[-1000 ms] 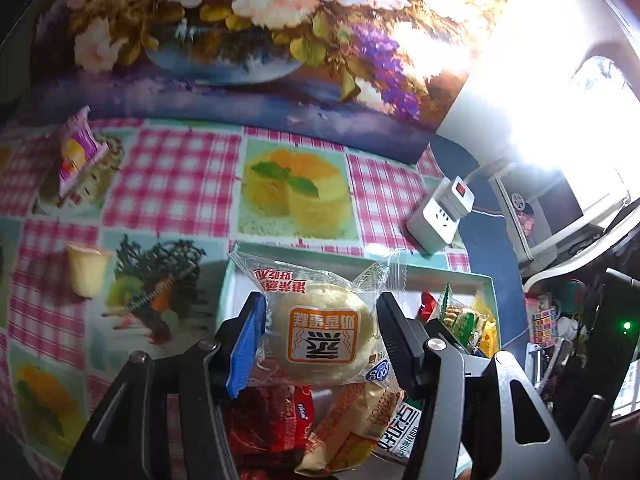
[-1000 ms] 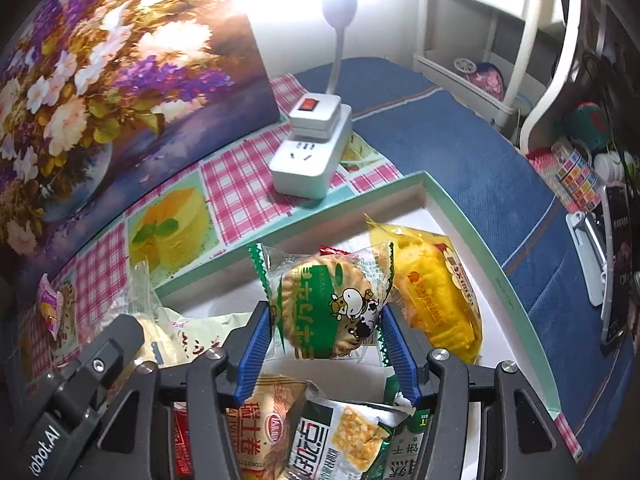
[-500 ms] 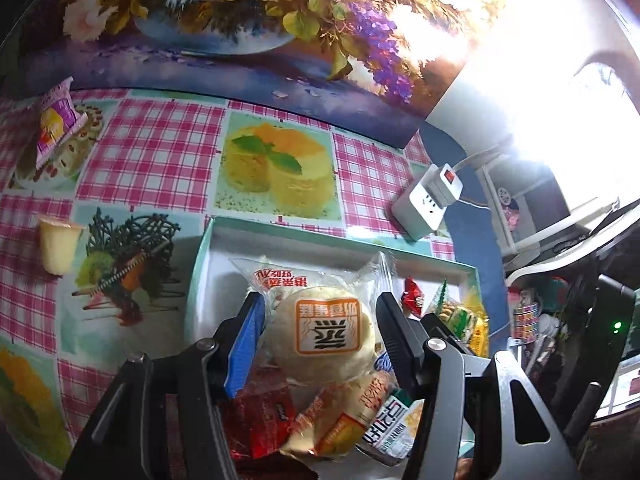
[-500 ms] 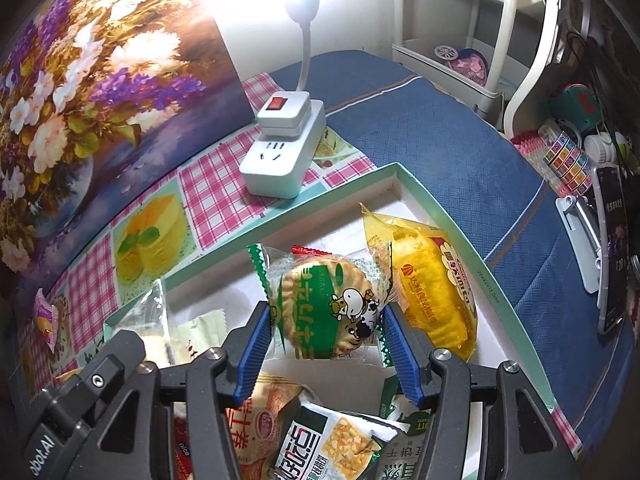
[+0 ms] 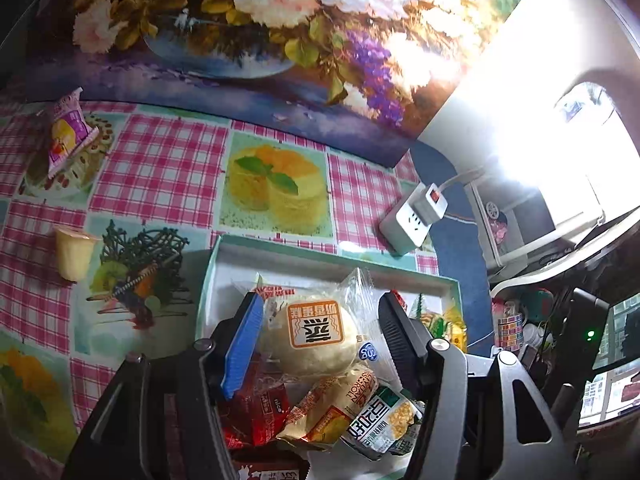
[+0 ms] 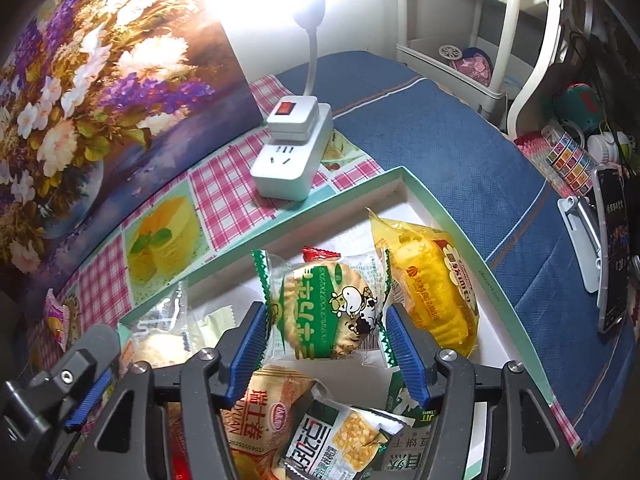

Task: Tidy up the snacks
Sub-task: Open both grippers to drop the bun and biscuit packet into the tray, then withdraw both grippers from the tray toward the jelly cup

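My left gripper [image 5: 318, 334] is shut on a clear-wrapped pale round bun [image 5: 314, 340] with an orange label, held over the teal-rimmed white box [image 5: 320, 242]. My right gripper [image 6: 326, 330] is shut on a green-and-white biscuit packet [image 6: 326, 314] with a cow picture, held over the same box [image 6: 444, 210]. Below both lie several snack packs in the box: a red pack [image 5: 256, 416], an egg-roll pack [image 6: 260, 420], a green corn pack [image 6: 340, 440]. A yellow cake pack [image 6: 430, 288] lies at the box's right side. The left gripper shows in the right wrist view [image 6: 86, 380].
A pink snack packet [image 5: 66, 132] and a jelly cup [image 5: 74, 252] lie on the checked tablecloth at left. A white power strip [image 6: 294, 156] stands behind the box. A flower painting [image 5: 240, 40] backs the table. A blue cloth [image 6: 460, 148] and a phone [image 6: 612, 248] are at right.
Both grippers have drawn back and risen slightly with their packets still held; more of the box and the snacks beneath shows in both views.
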A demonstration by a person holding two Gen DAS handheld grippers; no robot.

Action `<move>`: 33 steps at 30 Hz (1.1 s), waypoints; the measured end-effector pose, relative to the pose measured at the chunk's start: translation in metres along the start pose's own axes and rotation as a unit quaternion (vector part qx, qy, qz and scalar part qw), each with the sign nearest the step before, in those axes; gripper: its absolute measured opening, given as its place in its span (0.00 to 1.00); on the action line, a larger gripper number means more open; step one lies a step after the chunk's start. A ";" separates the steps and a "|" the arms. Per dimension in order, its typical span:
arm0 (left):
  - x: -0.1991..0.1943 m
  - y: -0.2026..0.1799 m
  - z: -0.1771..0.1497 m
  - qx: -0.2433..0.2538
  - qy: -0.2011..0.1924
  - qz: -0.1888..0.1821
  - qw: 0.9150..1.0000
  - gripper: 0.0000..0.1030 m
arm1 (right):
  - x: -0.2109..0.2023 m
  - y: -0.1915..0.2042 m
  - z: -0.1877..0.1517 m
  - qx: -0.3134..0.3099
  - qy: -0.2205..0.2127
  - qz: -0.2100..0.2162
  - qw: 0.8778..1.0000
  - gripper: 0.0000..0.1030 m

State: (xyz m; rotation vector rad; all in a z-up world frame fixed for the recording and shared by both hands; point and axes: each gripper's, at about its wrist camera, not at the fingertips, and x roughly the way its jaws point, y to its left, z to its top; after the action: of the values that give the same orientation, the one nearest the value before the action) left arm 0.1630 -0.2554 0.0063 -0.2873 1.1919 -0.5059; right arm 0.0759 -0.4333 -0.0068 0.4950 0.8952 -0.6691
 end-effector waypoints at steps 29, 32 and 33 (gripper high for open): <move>-0.024 0.040 0.009 -0.023 -0.039 0.140 0.989 0.92 | -0.019 0.016 0.002 -0.039 -0.015 0.003 0.999 0.78; -0.022 0.044 0.009 -0.029 -0.037 0.154 0.987 0.93 | -0.018 0.019 0.002 -0.046 -0.016 0.002 0.999 0.86; -0.021 0.045 0.009 -0.031 -0.036 0.157 0.986 0.93 | -0.018 0.019 0.002 -0.049 -0.017 0.000 0.999 0.90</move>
State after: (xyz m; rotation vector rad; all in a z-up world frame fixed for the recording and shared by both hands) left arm 0.1752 -0.2059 0.0053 -0.1641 1.1565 -0.1829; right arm 0.0826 -0.4154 0.0116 0.3959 0.8916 -0.6282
